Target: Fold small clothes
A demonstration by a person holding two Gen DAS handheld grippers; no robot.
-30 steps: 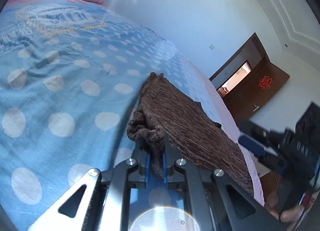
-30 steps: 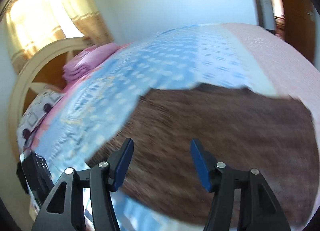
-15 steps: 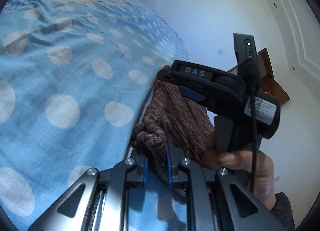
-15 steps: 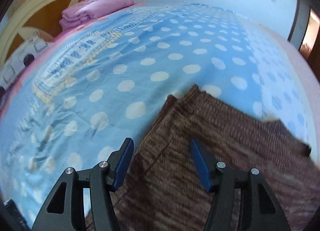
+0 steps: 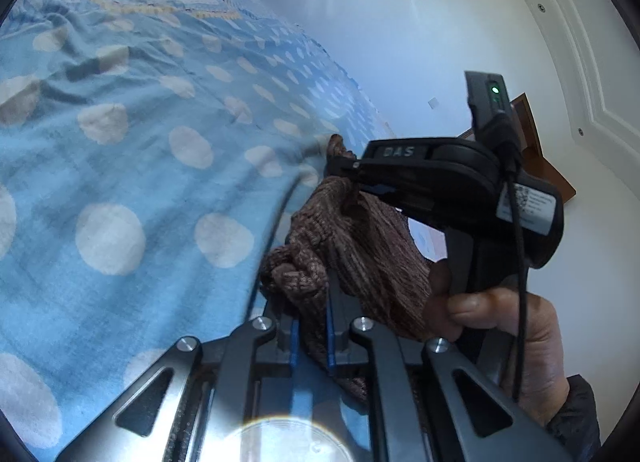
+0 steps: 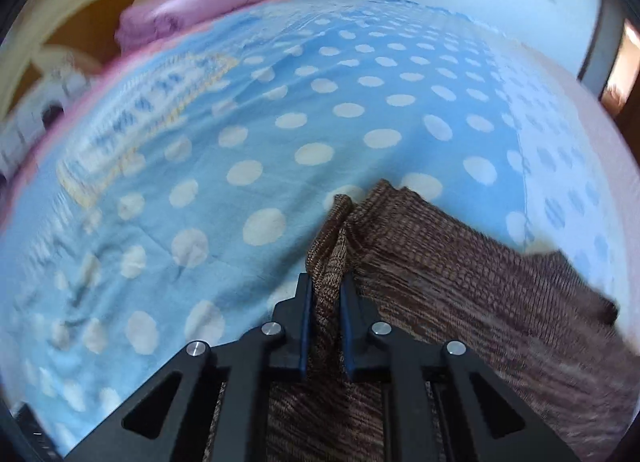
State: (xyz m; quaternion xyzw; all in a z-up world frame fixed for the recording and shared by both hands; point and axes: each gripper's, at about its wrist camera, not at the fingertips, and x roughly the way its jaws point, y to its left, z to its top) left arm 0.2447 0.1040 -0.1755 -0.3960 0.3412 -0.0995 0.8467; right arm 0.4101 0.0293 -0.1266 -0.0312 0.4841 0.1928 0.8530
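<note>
Your left gripper (image 5: pixel 311 342) has its jaws squeezed tight on a bunched corner of the brown knitted garment (image 5: pixel 360 258). You hold that corner up off the bed so the cloth cannot slip while your other hand gets ready.

Just beside it, your right hand (image 5: pixel 516 342) holds the right gripper (image 6: pixel 324 326). Its jaws have just been closing, and now they pinch a raised fold at the garment's (image 6: pixel 460 294) edge. You grab there so that both ends of one side are held at once. That way, I think, you can lift the side and lay it over neatly.

The rest of the garment lies spread on the blue spotted bedspread (image 6: pixel 280 121), stretching to the right. A folded pink blanket (image 6: pixel 188 17) sits far off by the headboard, well out of your way.
</note>
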